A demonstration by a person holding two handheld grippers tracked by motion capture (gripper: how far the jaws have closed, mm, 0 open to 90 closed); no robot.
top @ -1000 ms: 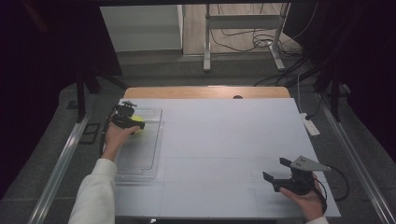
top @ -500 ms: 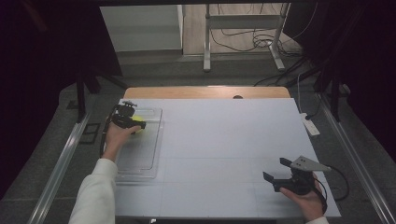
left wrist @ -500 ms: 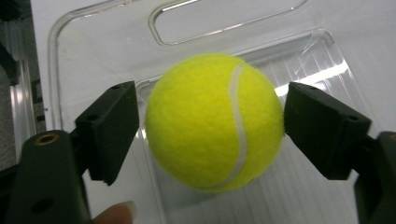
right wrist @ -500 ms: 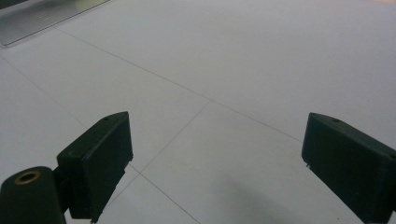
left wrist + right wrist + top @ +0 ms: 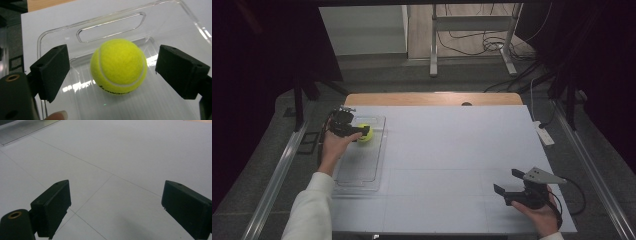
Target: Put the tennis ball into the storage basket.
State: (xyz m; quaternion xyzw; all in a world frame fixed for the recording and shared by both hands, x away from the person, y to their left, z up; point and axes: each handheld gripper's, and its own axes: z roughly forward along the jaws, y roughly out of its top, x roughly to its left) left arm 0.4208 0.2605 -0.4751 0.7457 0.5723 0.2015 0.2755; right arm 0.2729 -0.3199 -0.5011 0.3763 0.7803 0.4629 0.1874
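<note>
Left gripper view: tennis ball (image 5: pixel 118 66) rests in the clear tray (image 5: pixel 175 22) at twelve o'clock, between the left gripper (image 5: pixel 112 72) pads, which have just been opening and stand clear. Right gripper (image 5: pixel 116 207) released, well apart.

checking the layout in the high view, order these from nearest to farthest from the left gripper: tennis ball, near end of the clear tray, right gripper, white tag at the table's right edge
1. tennis ball, between the left gripper's open jaws, far end of the tray.
2. near end of the clear tray, toward the person.
3. right gripper, near right corner of the table.
4. white tag, at the right edge.
</note>
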